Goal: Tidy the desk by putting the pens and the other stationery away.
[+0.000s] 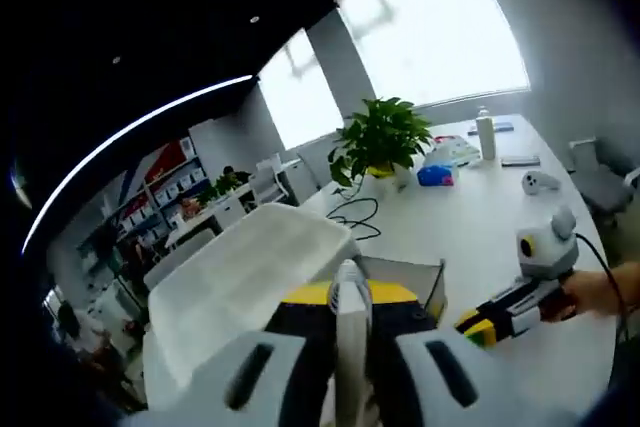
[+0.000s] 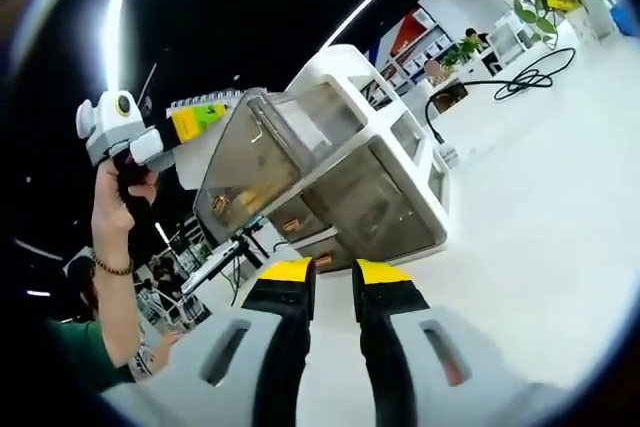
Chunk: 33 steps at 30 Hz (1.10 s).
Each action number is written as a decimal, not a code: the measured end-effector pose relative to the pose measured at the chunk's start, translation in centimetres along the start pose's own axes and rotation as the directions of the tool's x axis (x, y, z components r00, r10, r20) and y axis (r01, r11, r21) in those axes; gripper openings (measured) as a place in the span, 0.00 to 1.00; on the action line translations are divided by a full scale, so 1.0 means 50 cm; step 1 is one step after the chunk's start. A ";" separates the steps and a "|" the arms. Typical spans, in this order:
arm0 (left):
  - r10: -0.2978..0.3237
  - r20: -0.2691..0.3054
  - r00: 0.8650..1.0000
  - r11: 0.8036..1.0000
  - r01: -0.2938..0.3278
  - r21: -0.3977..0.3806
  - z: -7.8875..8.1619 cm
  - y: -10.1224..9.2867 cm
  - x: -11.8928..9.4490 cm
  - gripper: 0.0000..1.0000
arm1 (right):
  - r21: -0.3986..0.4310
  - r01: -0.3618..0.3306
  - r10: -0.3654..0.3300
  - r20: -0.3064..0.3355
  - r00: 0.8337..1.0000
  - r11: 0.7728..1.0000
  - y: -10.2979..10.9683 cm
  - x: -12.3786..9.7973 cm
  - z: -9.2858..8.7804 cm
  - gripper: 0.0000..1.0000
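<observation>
My left gripper (image 1: 350,299) is shut on a slim white item (image 1: 349,282), perhaps a pen, which stands upright between the yellow pads. It hovers over the white drawer cabinet (image 1: 240,272) and its pulled-out translucent top drawer (image 1: 432,285). In the right gripper view, a hand holds the left gripper (image 2: 205,115) high beside that open top drawer (image 2: 275,152) of the cabinet (image 2: 345,182). My right gripper (image 2: 333,275) sits low on the white desk in front of the cabinet, its jaws a little apart with nothing between them. It also appears as the right gripper (image 1: 478,330) in the left gripper view.
A potted plant (image 1: 385,137), a white bottle (image 1: 485,133), a blue object (image 1: 435,176), a black cable (image 1: 355,217) and a white controller (image 1: 540,183) lie on the far desk (image 1: 470,237). A grey chair (image 1: 600,182) stands at its right edge. The person's arm (image 2: 115,277) is at the left.
</observation>
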<state>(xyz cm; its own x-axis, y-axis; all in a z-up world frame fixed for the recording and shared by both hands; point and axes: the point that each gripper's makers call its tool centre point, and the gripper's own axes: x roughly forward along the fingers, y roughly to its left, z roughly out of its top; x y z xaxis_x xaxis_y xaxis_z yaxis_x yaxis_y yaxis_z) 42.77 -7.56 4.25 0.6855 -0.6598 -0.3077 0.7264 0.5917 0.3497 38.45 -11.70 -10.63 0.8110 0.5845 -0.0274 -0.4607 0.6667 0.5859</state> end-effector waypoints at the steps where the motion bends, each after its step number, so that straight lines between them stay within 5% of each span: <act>1: -0.022 -0.013 1.000 1.000 0.022 -0.022 -0.004 -0.007 0.013 0.11 | 0.001 0.001 -0.001 0.006 1.000 1.000 -0.001 -0.001 0.003 0.19; 8: -0.031 -0.008 1.000 0.995 0.030 -0.091 0.006 -0.007 0.045 0.14 | 0.017 -0.009 0.009 0.034 0.999 1.000 0.002 -0.010 0.022 0.19; 13: -0.147 0.035 0.989 0.937 0.150 -0.315 0.023 -0.037 0.057 0.27 | 0.004 0.082 -0.082 0.069 0.994 0.997 -0.031 -0.021 0.034 0.18; 15: -0.154 0.095 0.984 0.946 0.174 -0.272 0.038 -0.048 0.044 0.33 | 0.000 0.082 -0.082 0.063 0.995 0.997 -0.034 -0.020 0.035 0.19; 20: -0.158 0.060 0.986 0.954 0.169 -0.250 0.018 -0.045 0.030 0.38 | 0.005 0.086 -0.086 0.060 0.994 0.996 -0.038 -0.022 0.034 0.19; 33: -0.139 0.208 0.968 0.949 0.190 -0.251 0.020 -0.021 -0.073 0.32 | -0.059 0.125 -0.118 0.112 0.987 0.990 -0.038 -0.036 0.063 0.19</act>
<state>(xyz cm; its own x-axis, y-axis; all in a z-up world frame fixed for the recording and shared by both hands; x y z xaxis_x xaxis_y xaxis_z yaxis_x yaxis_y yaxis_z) 39.47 -6.23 5.88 0.5531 -0.8170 -0.1628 0.8317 0.5528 0.0519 39.01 -15.48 -9.12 0.8949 0.4462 -0.0050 -0.3763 0.7607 0.5289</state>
